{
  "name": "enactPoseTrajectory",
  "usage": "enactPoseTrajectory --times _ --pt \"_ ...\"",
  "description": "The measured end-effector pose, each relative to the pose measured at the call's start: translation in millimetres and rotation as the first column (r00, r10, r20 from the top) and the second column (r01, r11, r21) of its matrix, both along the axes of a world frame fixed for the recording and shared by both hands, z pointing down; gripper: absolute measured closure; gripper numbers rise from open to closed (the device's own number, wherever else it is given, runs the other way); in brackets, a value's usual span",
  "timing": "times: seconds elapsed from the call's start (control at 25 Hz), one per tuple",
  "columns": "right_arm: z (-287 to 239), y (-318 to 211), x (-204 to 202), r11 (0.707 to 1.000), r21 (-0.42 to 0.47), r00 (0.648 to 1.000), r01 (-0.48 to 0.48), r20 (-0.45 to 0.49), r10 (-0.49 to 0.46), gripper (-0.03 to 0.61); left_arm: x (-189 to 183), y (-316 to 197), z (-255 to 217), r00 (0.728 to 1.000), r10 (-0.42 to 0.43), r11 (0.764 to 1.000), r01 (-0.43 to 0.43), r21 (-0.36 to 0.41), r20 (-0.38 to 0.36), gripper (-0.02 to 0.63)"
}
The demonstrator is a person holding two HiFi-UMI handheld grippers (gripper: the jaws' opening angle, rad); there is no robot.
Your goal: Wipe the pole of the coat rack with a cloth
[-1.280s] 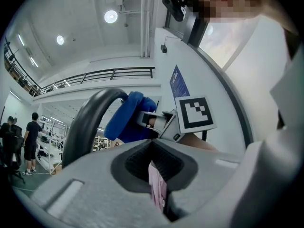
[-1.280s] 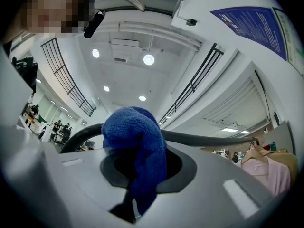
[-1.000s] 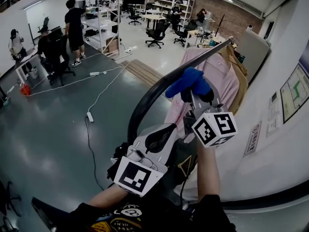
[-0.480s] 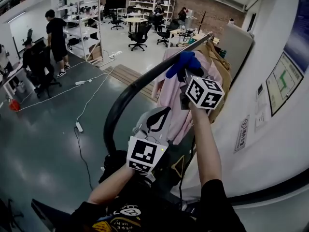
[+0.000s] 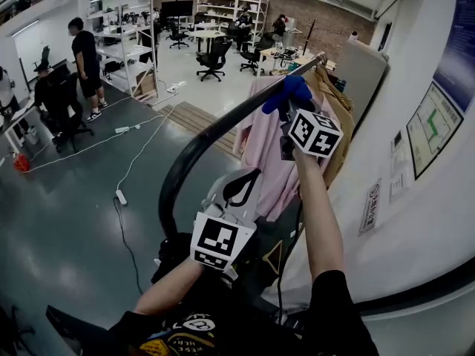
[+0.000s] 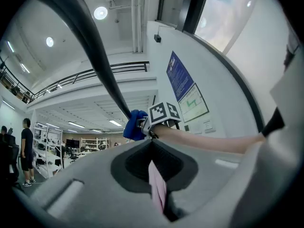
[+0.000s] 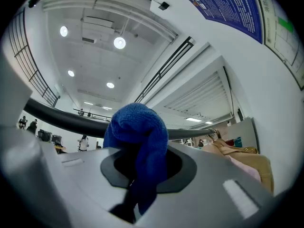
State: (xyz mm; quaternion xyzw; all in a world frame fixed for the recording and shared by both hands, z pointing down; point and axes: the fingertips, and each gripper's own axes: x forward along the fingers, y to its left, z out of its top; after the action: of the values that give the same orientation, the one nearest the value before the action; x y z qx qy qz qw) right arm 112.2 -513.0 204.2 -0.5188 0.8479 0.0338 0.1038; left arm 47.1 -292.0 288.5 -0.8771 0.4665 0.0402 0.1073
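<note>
Blue cloth has slid slightly farther up the pole.

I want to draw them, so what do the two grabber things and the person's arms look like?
Both the left gripper and the right gripper are light grey plastic with a black hollow between the jaws. Each carries a white cube with black square markers: the left cube, the right cube. The person wears a black short-sleeved top.
</note>
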Motion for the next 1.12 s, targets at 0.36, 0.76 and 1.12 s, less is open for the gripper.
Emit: enactPoseTrajectory --times 0.36,0.76,1.12 --pt "-4.9 113.0 -65.4 0.984 0.084 0.986 0.155 -0.081 -0.149 0.509 -22.3 58.2 2.0 0.999 0.014 1.000 -0.014 -0.007 -0.043 0.611" --pt "-10.0 222.9 -132.8 0.935 0.162 0.948 0.314 -0.105 -0.300 0.509 -59.9 105.9 -5.2 0.996 -0.023 1.000 0.024 0.006 -0.090 0.610" --pt "16.2 232.0 -97.6 0.961 0.133 0.969 0.244 -0.064 -0.237 0.511 -59.5 112.6 2.6 0.995 -0.016 1.000 0.014 -0.021 -0.099 0.611"
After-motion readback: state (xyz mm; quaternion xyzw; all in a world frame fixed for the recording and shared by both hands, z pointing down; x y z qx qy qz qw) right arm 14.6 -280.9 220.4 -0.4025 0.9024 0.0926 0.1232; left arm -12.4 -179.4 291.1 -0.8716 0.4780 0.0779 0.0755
